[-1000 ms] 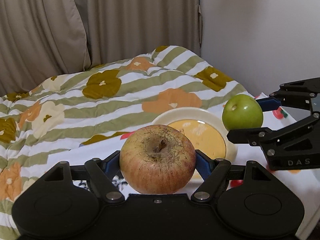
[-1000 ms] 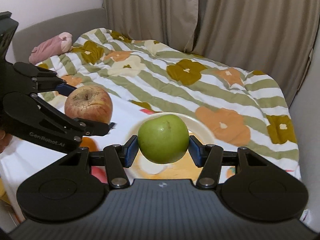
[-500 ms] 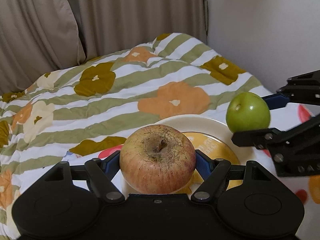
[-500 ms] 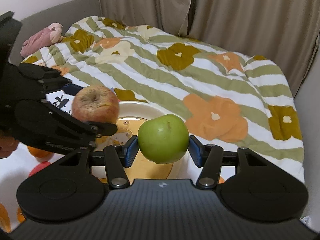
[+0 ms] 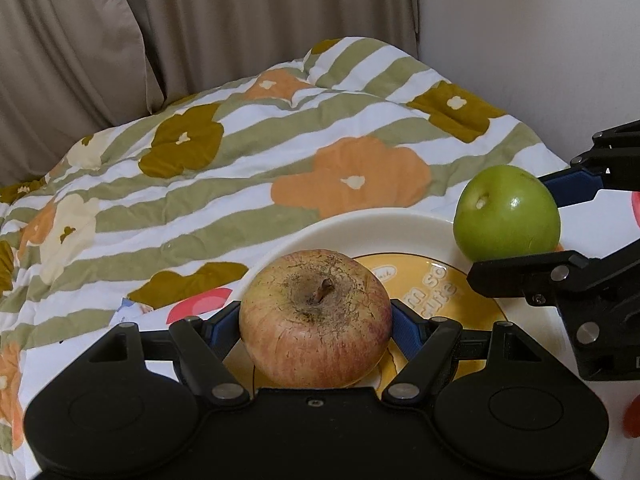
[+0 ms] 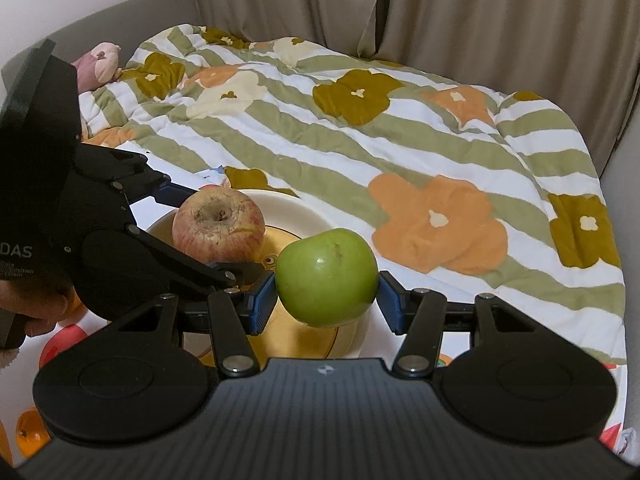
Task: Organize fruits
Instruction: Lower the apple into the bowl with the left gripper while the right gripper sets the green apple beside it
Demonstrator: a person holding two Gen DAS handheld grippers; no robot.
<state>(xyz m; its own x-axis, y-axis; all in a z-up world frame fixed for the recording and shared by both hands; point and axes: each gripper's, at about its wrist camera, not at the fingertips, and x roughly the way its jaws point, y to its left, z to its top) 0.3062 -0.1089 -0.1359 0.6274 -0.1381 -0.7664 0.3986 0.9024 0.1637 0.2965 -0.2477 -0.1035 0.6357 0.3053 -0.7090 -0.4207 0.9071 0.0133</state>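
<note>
Over the plate [image 5: 360,226], both of my grippers hold fruit. Count: two apples, one plate, two grippers, one quilt.

Apple one, the red apple [image 5: 316,318], sits clamped between the blue pads of my left gripper [image 5: 316,324], stem up toward the camera. In the right wrist view it shows its blossom end, over the near left part of the plate [image 6: 304,210]. Whether it touches the plate, I cannot tell.

Apple two, the green apple [image 6: 327,277], is clamped between the pads of my right gripper [image 6: 327,294], over the right part of the plate. In the left wrist view the green apple [image 5: 506,213] hangs over the plate's far right rim, with my right gripper [image 5: 520,232] reaching in from the right edge.

One plate: cream rim, yellow centre with printed lettering, lying on a white printed cloth [image 5: 208,304] with red and orange fruit shapes. Beyond it, one striped flowered quilt [image 6: 360,120] covers the bed. One pink soft toy [image 6: 98,66] lies at the far left. Part of my hand [image 6: 32,304] shows behind the left gripper [image 6: 224,236].

Change against a second ago: both grippers have come forward and lower. The plate now lies under both apples and looks larger; earlier it lay farther off. Both grips unchanged.
</note>
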